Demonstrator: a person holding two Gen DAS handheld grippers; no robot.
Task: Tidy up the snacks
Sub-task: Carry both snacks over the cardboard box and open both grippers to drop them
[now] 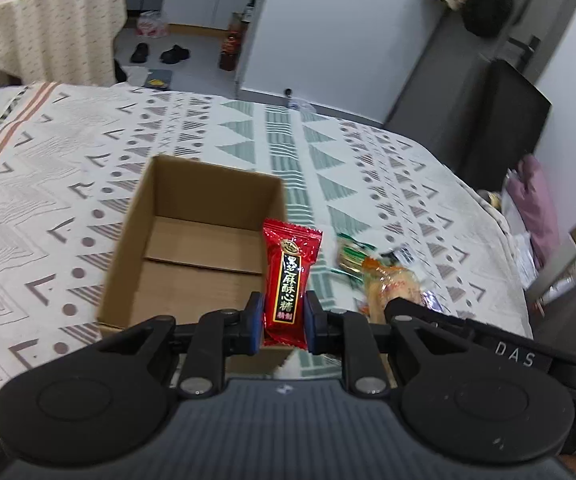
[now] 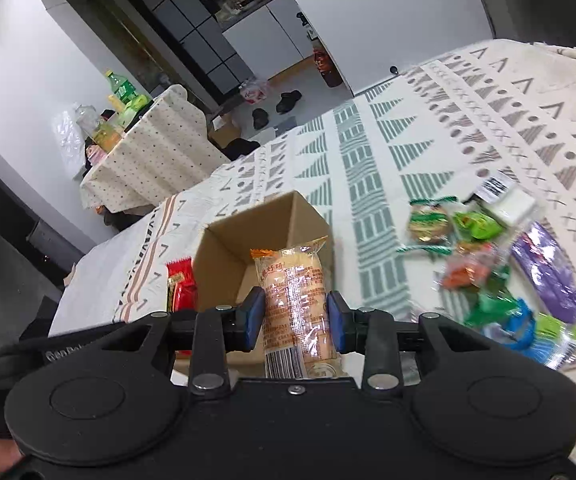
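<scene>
My left gripper is shut on a red candy packet with gold lettering, held upright above the near right corner of an open cardboard box whose inside is bare. My right gripper is shut on a clear-wrapped orange rice cracker packet, held over the same cardboard box. The red candy packet shows at the left in the right wrist view. The cracker packet and the right gripper's black body appear right of the box in the left wrist view.
A pile of loose snacks in green, orange, purple and blue wrappers lies right of the box on the patterned tablecloth. A second cloth-covered table with bottles stands beyond. Shoes lie on the floor.
</scene>
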